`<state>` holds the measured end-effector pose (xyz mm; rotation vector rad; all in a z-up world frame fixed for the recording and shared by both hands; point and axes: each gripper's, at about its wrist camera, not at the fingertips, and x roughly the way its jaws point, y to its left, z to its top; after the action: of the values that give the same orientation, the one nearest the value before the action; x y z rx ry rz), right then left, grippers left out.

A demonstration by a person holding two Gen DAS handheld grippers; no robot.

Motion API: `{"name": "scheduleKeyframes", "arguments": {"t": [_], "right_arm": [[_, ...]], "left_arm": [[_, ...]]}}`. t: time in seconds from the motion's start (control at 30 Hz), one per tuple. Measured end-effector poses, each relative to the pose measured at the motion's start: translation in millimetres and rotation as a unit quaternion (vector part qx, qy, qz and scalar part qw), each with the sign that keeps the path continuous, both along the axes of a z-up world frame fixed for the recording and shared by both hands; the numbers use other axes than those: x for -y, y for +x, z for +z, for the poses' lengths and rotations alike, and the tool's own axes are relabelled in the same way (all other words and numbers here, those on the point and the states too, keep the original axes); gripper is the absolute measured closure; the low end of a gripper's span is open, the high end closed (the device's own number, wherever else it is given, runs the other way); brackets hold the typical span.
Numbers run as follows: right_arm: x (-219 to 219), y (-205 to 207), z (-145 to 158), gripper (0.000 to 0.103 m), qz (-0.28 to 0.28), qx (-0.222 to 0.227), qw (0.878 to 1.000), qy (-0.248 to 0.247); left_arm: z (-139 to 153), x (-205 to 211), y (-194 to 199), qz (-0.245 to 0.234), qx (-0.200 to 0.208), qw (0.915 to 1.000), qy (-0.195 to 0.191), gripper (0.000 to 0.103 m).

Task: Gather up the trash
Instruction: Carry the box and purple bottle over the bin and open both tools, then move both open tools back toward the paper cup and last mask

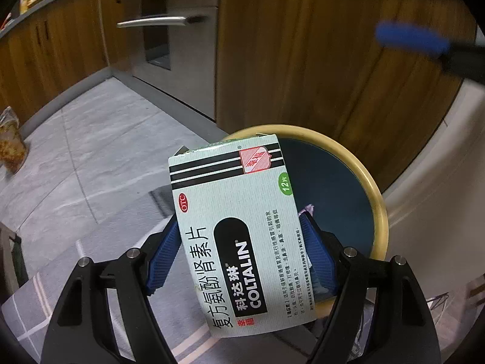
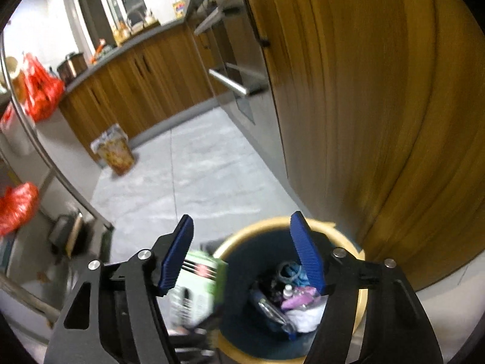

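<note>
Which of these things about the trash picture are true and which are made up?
1. The left gripper is holding a medicine box. True.
2. The trash bin is empty. False: it already holds trash, including something purple and a small bottle.
3. The right gripper is squeezing a bottle. False: its jaws are apart with nothing pressed between them.
4. The bin has a yellow rim and a dark inside. True.
5. The medicine box is lying inside the bin. False: it is held just above the bin's edge.
</note>
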<state>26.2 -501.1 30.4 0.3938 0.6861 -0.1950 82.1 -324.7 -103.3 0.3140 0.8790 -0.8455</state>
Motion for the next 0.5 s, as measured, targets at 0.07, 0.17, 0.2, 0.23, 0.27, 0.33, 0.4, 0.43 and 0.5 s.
{"name": "scheduleKeyframes", "arguments": {"t": [0.07,0.17,0.2,0.23,0.27,0.33,0.4,0.43,0.5], "right_arm": [[-1.4,-2.2,9.3,0.032,0.002,0.012,1.000,-0.005],[-6.4,-6.5,20.4,0.031,0.013,0.025,0.999,-0.017],[-8.3,-7.2,22.9,0.031,0.015,0.028,0.999,-0.021],[-10.0,-7.6,25.6,0.031,0.019,0.031,0.999,-0.024],[-12.2,-9.8,26.7,0.031,0.021,0.032,0.999,-0.023],[-12.7,-10.3,29.0,0.031,0.024,0.036,0.999,-0.022],[-13.0,-10.5,31.7,0.031,0.025,0.038,0.999,-0.025],[-13.0,-10.7,32.5,0.031,0.025,0.039,0.999,-0.026],[-13.4,-10.0,32.3,0.031,0.026,0.037,0.999,-0.025]], "left_arm": [[-3.7,12.1,-1.1,-0.007,0.003,0.9999,0.007,0.027],[-4.4,25.5,-2.2,-0.020,0.007,0.9997,0.007,0.027],[-4.8,30.4,-1.8,-0.024,0.009,0.9996,0.008,0.026],[-5.3,34.0,-1.6,-0.025,0.011,0.9996,0.011,0.024],[-5.7,38.0,-1.1,-0.025,0.012,0.9995,0.015,0.020],[-4.5,41.9,-0.4,-0.024,0.013,0.9996,0.012,0.015],[-0.9,41.4,1.1,-0.015,0.014,0.9998,0.002,0.011],[0.4,40.8,2.4,-0.012,0.012,0.9999,-0.002,0.011],[2.1,36.2,2.1,-0.006,0.011,0.9999,-0.003,0.010]]}}
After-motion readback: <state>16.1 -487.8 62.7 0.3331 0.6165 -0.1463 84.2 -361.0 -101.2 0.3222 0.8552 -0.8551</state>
